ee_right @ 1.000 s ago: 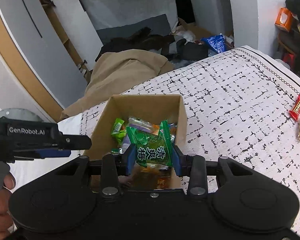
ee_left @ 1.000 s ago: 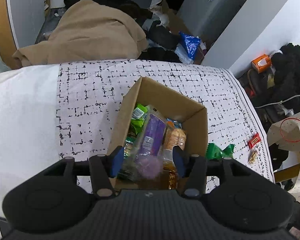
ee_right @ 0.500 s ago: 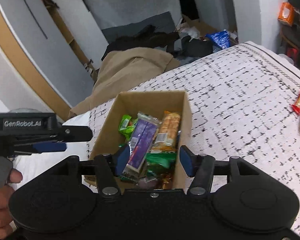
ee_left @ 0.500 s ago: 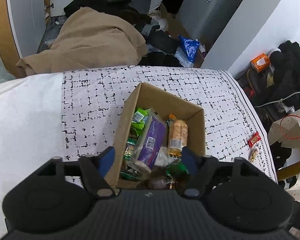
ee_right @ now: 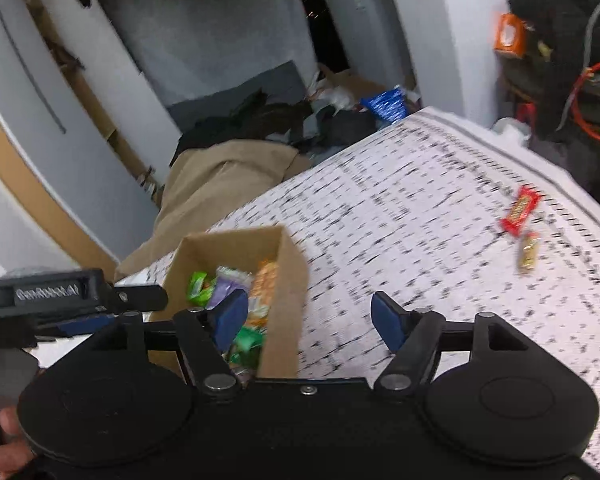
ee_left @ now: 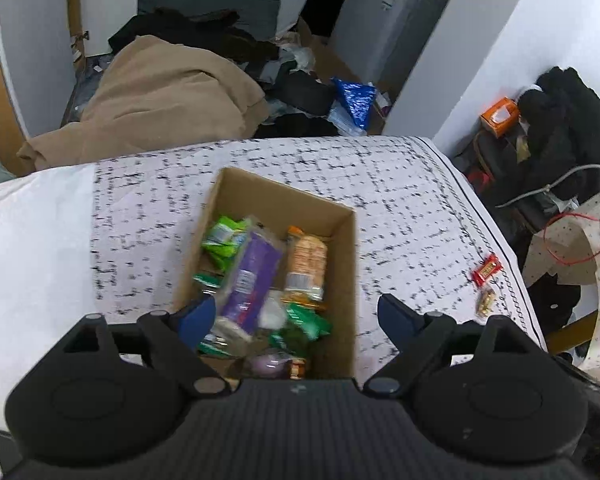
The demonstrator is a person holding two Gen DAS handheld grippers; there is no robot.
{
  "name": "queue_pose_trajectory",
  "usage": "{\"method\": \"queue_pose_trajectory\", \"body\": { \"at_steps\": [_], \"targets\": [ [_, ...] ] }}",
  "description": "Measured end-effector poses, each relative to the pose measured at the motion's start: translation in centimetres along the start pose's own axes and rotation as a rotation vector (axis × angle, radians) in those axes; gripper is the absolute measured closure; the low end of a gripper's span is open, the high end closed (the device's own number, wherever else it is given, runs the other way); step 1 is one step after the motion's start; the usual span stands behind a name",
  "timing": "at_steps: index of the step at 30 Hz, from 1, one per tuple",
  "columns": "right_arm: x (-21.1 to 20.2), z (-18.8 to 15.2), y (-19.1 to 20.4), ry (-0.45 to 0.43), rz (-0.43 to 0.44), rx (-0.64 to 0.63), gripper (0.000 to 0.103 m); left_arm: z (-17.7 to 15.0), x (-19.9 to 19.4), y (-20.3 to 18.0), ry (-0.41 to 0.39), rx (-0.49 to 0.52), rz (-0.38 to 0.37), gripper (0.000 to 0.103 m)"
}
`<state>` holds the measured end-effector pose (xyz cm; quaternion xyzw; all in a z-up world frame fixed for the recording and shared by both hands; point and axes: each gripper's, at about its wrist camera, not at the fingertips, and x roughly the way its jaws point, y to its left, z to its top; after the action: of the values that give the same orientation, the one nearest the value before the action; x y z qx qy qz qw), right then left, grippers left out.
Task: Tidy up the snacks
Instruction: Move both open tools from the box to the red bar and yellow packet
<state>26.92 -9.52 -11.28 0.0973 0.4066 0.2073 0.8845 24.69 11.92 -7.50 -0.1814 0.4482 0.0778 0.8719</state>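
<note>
Cardboard makes the box (ee_left: pixel 342 240), which sits on the patterned cloth (ee_left: pixel 400 184) and is full of snack packs. 2 snacks are not in yet — a red candy bar (ee_right: pixel 520 210) and a small gold one (ee_right: pixel 529 254), side by side near the cloth's far right edge. The left gripper (ee_left: pixel 296 314) hangs over the box with its jaws wide apart, holding nothing. The right gripper (ee_right: pixel 306 316) is also spread and bare. Both bars look light, with slick, crinkly wraps — pinching across the middle should work best.

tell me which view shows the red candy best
Right wrist: the red candy is larger and nearer there, lying on the cloth, though blurred. Left wrist shows it small, near the cloth's right edge.
</note>
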Motion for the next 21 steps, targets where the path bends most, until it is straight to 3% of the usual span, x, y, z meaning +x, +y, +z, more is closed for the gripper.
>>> {"method": "queue_pose_trajectory", "body": {
  "at_steps": [4, 21],
  "targets": [
    [-1.9, 0.5, -2.6, -0.051, -0.031, 0.036, 0.025, -0.5, 0.5, -2.8, -0.017, 0.037, -0.015, 0.015],
    [-5.8, 1.4, -11.8, -0.157, -0.084, 0.148, 0.013, -4.4, 5.8, -13.2, -0.031, 0.080, -0.057, 0.015]
  ]
}}
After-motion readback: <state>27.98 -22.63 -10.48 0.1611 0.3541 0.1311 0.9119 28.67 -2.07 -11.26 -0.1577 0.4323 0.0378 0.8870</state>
